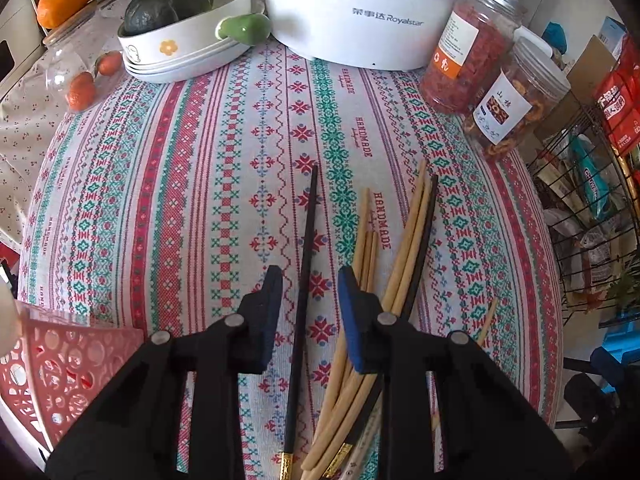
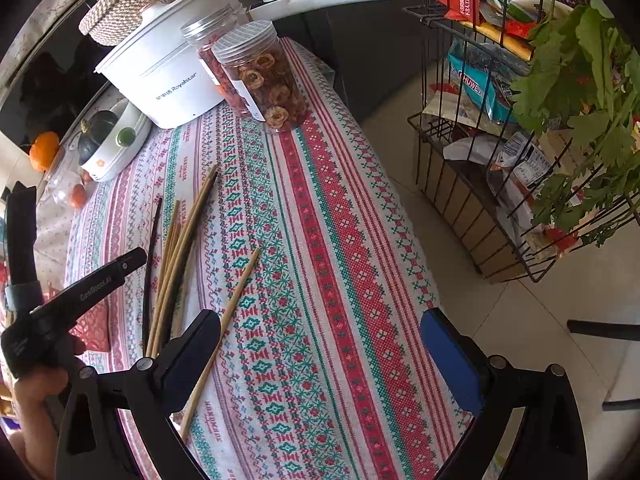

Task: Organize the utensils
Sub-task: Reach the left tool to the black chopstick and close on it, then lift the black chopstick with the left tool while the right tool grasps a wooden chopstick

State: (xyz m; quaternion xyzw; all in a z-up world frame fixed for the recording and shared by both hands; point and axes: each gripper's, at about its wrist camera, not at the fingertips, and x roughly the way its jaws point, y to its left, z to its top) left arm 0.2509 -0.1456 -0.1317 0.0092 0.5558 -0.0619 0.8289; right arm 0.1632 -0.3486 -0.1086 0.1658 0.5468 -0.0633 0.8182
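A black chopstick (image 1: 306,276) lies lengthwise on the patterned tablecloth, between the fingers of my left gripper (image 1: 308,280). Cloth shows on both sides of it, so the pads are not pressing and the gripper is open. Just right of it lies a loose bundle of bamboo chopsticks (image 1: 404,248) with a second black chopstick (image 1: 424,232) among them. A pink perforated basket (image 1: 60,360) sits at the lower left. My right gripper (image 2: 320,316) stands wide open over the cloth, empty. A single bamboo chopstick (image 2: 224,328) runs past its left finger.
At the back stand a white cooker (image 1: 360,12), two clear jars of dried fruit (image 1: 468,48), and a white bowl holding a dark squash (image 1: 184,36). The table's right edge drops to the floor beside a wire rack of snack packets (image 2: 480,160) and a leafy plant (image 2: 580,60).
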